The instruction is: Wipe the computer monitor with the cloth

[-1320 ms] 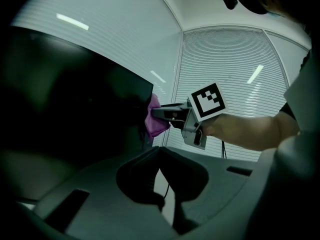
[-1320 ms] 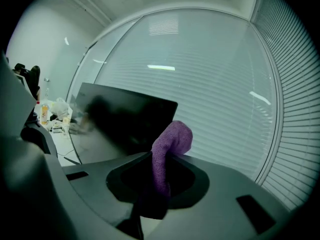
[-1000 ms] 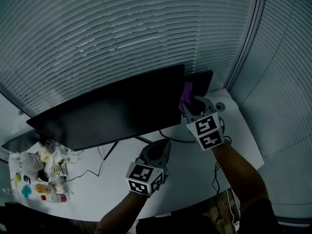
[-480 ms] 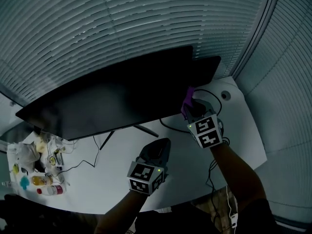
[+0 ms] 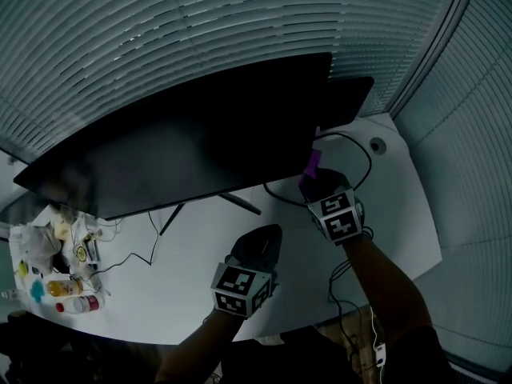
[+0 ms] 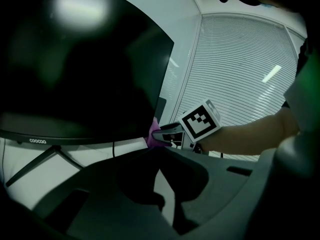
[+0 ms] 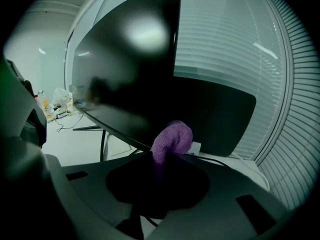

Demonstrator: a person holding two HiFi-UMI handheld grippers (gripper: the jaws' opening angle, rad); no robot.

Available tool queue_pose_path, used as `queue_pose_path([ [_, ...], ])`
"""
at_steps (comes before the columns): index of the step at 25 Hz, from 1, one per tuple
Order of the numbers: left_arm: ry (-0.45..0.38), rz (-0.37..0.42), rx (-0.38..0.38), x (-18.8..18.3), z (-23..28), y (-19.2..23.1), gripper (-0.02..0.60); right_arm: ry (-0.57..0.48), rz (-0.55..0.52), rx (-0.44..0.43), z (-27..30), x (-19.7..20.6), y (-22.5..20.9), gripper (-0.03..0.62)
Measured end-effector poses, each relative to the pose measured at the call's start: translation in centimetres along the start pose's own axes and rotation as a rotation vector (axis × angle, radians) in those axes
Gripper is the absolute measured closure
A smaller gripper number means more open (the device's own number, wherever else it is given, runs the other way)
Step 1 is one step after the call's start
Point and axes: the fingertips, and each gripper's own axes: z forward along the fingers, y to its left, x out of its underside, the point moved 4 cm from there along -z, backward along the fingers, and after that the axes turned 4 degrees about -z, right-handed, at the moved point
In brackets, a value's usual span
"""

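Note:
A wide dark monitor (image 5: pixel 176 146) stands on a white table (image 5: pixel 192 286). My right gripper (image 5: pixel 314 176) is shut on a purple cloth (image 5: pixel 313 164), which sits at the screen's lower right corner. In the right gripper view the cloth (image 7: pixel 171 140) bulges up from the jaws just under the monitor's (image 7: pixel 125 79) bottom edge. My left gripper (image 5: pixel 270 232) hangs shut and empty over the table below the screen. The left gripper view shows the monitor (image 6: pixel 75 84), the cloth (image 6: pixel 152 133) and the right gripper (image 6: pixel 165 133) beyond its own tips (image 6: pixel 159 152).
A second dark screen (image 5: pixel 350 96) stands behind at the right. A black cable (image 5: pixel 356 157) loops on the table near the right gripper. Bottles and small clutter (image 5: pixel 56 282) crowd the table's left end. Slatted blinds (image 5: pixel 240 22) fill the wall behind.
The right gripper has carried the cloth down the monitor's right edge to its lower corner. The left gripper has barely moved.

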Motion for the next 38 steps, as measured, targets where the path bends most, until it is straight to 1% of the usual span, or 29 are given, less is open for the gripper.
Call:
queue_pose_path([
  [3,0.003,-0.012,-0.004,-0.3,0.0,-0.2,0.577,0.005,0.012,-0.003,-0.1,0.1,-0.3,0.505],
  [8,-0.003,-0.018,-0.004,-1.1,-0.2,-0.5,0.577,0.043,0.035,-0.010,-0.8,0.1,-0.5,0.505],
  [19,0.010,-0.017,-0.013,0.0,-0.9,-0.3,0.577,0.083,0.222,-0.019,-1.3,2.4,-0.5,0.505],
  [25,0.010,-0.028,-0.018,0.2,-1.8,-0.1,0.577,0.085,0.313,-0.044,-1.8,2.3,0.1,0.505],
  [31,-0.007,-0.049,-0.039,0.7,-3.5,0.9,0.577,0.077,0.304,-0.079,-0.6,1.2,2.4,0.505],
  [38,-0.026,-0.074,-0.089,1.9,-7.1,4.3,0.577,0.065,0.267,-0.114,1.7,-0.8,6.8,0.505],
])
